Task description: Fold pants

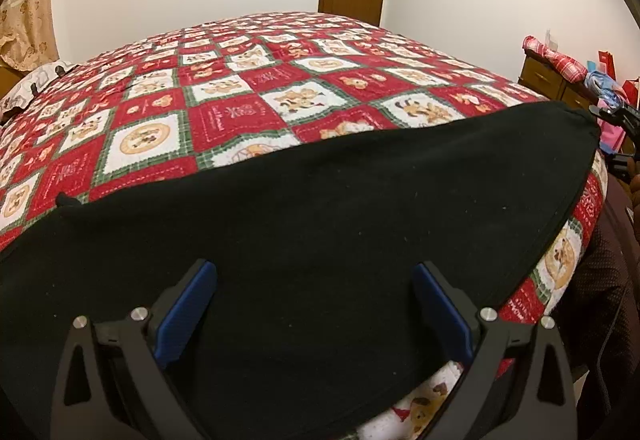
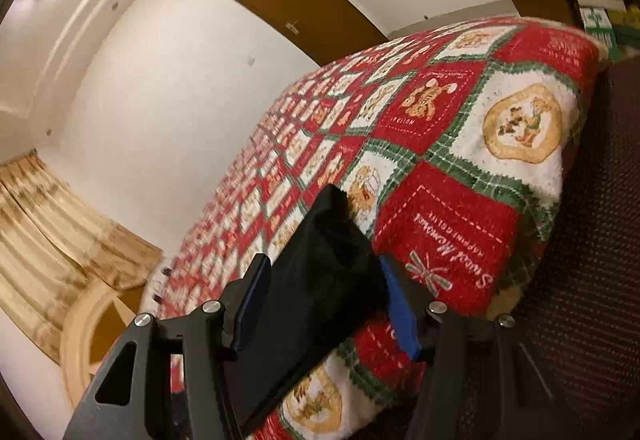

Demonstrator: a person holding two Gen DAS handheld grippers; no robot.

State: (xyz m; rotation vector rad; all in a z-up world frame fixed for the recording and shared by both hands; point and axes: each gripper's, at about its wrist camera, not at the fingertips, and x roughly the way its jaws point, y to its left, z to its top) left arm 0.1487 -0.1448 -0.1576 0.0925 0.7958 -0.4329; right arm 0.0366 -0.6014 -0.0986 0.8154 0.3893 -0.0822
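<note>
The black pants (image 1: 320,200) lie spread flat along the near edge of the bed (image 1: 240,88), on its red patchwork quilt. The left gripper (image 1: 314,304) tilts down over them with its jaws wide apart and nothing pinched, the cloth lying under and between the blue pads. The right gripper (image 2: 324,296) is rolled over at the bed's corner, nearly level, its jaws clamped on the pants' bunched end.
</note>
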